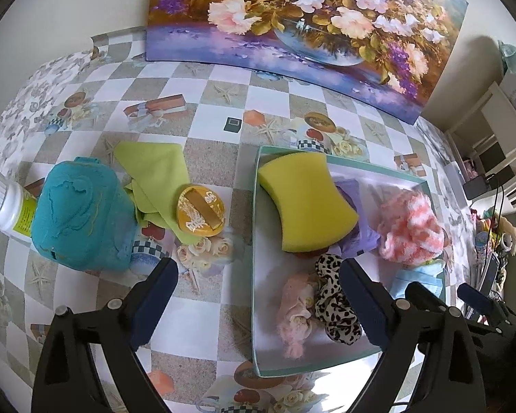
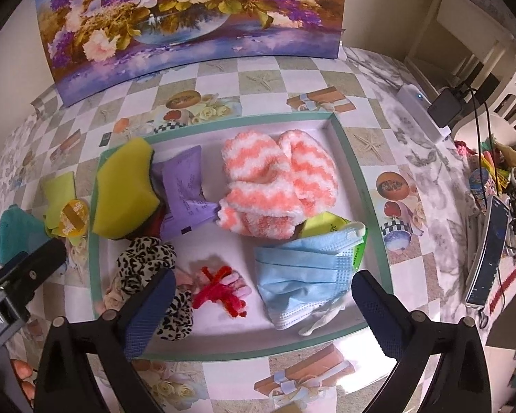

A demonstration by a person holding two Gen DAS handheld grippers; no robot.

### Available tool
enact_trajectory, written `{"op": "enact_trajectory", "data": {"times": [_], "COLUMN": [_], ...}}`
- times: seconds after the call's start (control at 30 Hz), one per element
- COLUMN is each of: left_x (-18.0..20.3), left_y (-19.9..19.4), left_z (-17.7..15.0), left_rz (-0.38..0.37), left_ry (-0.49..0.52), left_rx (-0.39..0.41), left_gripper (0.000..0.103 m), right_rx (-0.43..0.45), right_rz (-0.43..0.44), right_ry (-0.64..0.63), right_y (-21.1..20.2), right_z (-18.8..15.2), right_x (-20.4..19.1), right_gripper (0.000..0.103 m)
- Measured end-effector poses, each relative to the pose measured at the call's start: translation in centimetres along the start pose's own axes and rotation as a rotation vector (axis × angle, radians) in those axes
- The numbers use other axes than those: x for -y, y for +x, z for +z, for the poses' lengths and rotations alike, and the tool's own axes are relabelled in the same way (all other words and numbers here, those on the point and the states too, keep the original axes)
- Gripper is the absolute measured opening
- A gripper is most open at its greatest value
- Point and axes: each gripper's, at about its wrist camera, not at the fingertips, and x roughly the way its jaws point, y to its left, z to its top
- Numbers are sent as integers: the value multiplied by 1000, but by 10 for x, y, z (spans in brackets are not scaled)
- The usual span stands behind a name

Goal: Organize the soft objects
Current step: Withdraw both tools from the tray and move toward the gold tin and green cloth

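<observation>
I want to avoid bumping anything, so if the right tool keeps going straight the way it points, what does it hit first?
Probably the blue face mask, lying in the tray between the open right tool's fingers; the red yarn bundle is close beside it, and depth is unclear.

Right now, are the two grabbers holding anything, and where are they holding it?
Nothing. The left gripper and right gripper are both open and empty above the tray.

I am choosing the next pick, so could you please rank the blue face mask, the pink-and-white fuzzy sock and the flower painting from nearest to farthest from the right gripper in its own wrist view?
From the open right gripper:
1. Blue face mask, just ahead, between the fingers.
2. Pink-and-white fuzzy sock, mid-tray, beyond the mask.
3. Flower painting, standing behind the tray at the table's back.
</observation>
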Motion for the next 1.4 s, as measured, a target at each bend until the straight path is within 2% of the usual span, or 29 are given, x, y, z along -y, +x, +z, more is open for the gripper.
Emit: {"op": "enact_trajectory", "data": {"times": [0.2, 0.4, 0.53, 0.73, 0.87, 1.4], "left_x": [-2, -12, -27, -62, -85, -109], "left_y": [-6, -22, -36, -50, -53, -39], "left_z": [1, 5, 14, 27, 35, 55], "left_rz": [14, 11, 0, 23, 19, 55], "left_ry": [12, 3, -16, -87, -142, -147], "left_rx": [-10, 17, 44, 74, 73, 42], "left_gripper": [95, 95, 95, 95, 95, 95], "right_rx": [19, 29, 54, 84, 93, 86], "right_rz": [22, 48, 77, 112, 141, 271], "right_ry": [-8, -24, -53, -97, -114, -197], "right_y": [-8, -13, -22, -28, -29, -13], "right_z": [0, -1, -2, -2, -2, 13], "right_x": [-6, -17, -30, -52, -65, -128], "right_gripper": [103, 103, 103, 103, 103, 103]}}
